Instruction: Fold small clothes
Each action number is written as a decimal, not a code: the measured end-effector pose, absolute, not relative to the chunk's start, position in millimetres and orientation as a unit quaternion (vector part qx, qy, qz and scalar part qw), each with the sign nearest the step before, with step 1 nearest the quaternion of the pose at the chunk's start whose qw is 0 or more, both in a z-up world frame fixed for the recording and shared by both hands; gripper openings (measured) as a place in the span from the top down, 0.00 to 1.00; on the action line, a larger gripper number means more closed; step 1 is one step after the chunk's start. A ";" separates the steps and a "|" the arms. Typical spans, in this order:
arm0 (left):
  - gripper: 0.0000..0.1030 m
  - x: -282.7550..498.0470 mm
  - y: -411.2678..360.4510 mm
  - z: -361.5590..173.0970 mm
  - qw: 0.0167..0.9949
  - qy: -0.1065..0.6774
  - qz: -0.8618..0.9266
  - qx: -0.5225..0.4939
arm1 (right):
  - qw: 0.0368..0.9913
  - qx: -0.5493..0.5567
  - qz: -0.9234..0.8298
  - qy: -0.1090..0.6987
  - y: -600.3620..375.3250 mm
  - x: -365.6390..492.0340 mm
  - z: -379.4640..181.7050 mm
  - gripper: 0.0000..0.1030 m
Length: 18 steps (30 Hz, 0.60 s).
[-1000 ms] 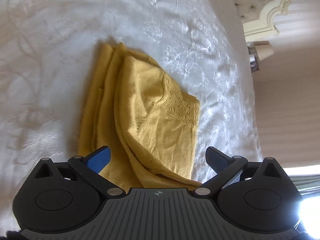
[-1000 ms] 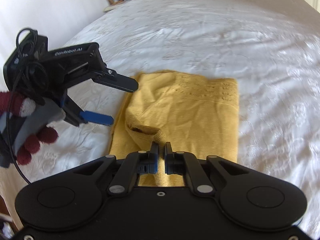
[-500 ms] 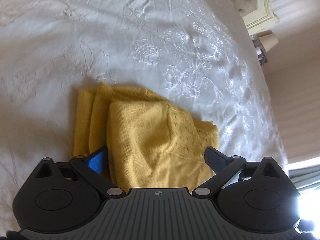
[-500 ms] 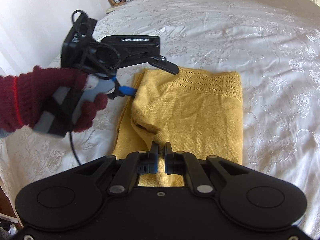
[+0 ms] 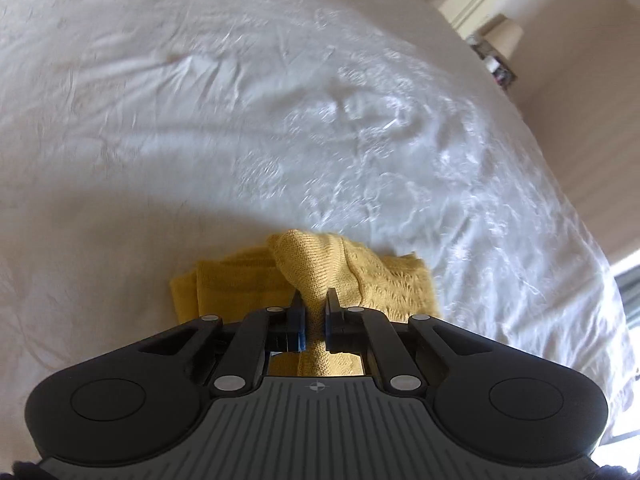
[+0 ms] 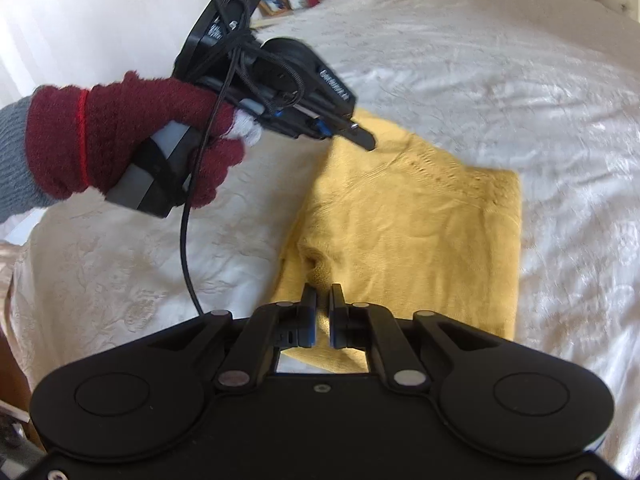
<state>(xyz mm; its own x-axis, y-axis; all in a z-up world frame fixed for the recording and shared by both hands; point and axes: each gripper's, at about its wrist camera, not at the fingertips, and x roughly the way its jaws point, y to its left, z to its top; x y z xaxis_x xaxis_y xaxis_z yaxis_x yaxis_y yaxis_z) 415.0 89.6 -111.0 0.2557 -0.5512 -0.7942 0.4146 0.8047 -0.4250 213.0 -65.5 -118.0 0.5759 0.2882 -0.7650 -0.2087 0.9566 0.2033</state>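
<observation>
Mid-fold, the left gripper [image 5: 314, 312] and right gripper [image 6: 322, 312] each pinched the yellow knit garment [image 6: 412, 236], jaws nearly closed; next, both corners likely needed carrying across together.

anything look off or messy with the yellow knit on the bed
Nothing is damaged or spilled. The yellow knit garment lies partly folded on the white bedspread, its left layers stepped rather than flush. The left claw pinches up a peak of fabric at one corner; the right claw is shut at the near edge.
</observation>
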 end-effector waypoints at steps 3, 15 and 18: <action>0.92 421.9 98.7 -121.4 0.788 0.542 -0.288 -0.048 | 0.877 0.019 0.168 0.450 -45.5 219.6 -126.5 0.90; 0.00 414.9 145.9 -162.0 0.795 0.546 -0.247 -0.095 | 0.834 0.051 0.227 0.500 -37.5 225.8 -166.2 0.18; 0.00 402.1 156.9 -152.3 0.802 0.539 -0.234 -0.105 | 0.852 0.085 0.198 0.478 -71.6 221.7 -148.4 0.06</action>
